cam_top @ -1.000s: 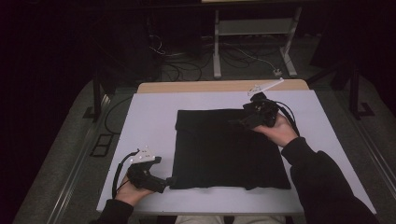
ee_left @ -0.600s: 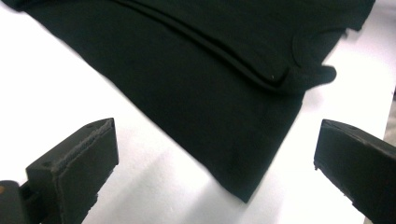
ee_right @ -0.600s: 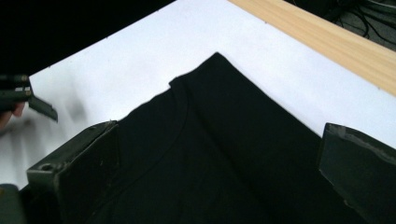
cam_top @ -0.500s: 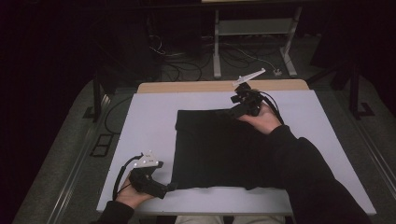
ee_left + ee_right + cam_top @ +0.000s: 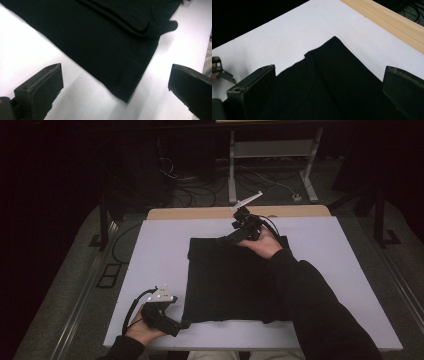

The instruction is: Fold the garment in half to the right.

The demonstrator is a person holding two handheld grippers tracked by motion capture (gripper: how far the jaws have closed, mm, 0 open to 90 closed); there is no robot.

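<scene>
White tabletop (image 5: 150, 250) holds a folded black cotton garment (image 5: 230, 280), soft and limp; both grippers, left (image 5: 181, 325) and right (image 5: 225, 240), gape at opposite corners, likely the best holds.

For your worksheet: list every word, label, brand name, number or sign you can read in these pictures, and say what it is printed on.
There are none to read. The black garment shows plain fabric with seams in both gripper views, with no print or tag. The white table, the wooden strip and both open tongs, left and right, carry no lettering. The grey plate on the left tongs has small dark marks, too small to read.
</scene>
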